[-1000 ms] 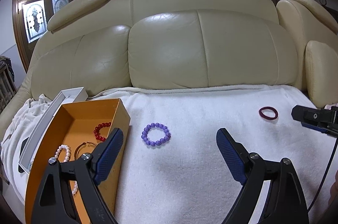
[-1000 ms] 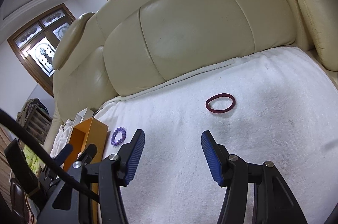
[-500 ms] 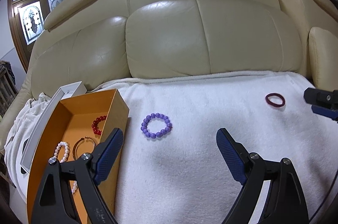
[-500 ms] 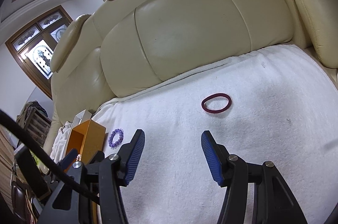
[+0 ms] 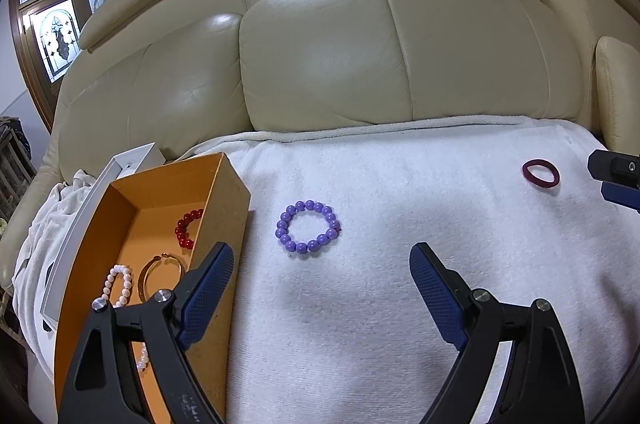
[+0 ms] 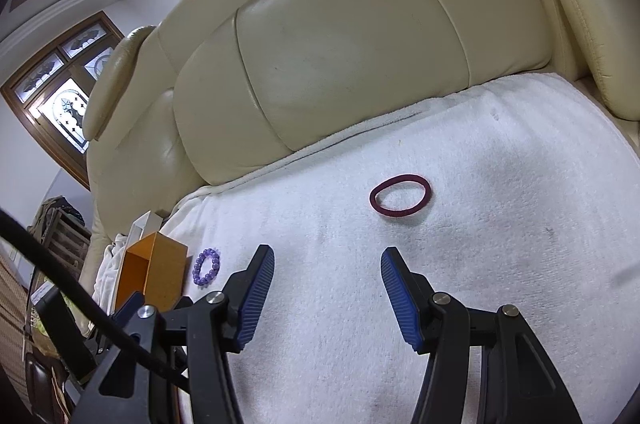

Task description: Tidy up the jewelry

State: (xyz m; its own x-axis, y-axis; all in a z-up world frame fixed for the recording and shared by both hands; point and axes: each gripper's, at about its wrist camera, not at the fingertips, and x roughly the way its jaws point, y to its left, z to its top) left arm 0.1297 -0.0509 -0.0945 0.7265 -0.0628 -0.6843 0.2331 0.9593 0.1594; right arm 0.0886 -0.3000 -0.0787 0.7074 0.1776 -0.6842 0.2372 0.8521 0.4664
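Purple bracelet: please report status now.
Both tongs, left and right, open, empty. Purple bracelet on white towel, beside orange box. Nothing in the way.

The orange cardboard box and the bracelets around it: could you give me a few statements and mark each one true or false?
1. The purple beaded bracelet lies inside the orange cardboard box. False: it lies on the white towel beside it.
2. A red beaded bracelet is in the box. True.
3. The left gripper holds the dark red band. False: its fingers are empty.
4. The right gripper is open and empty. True.
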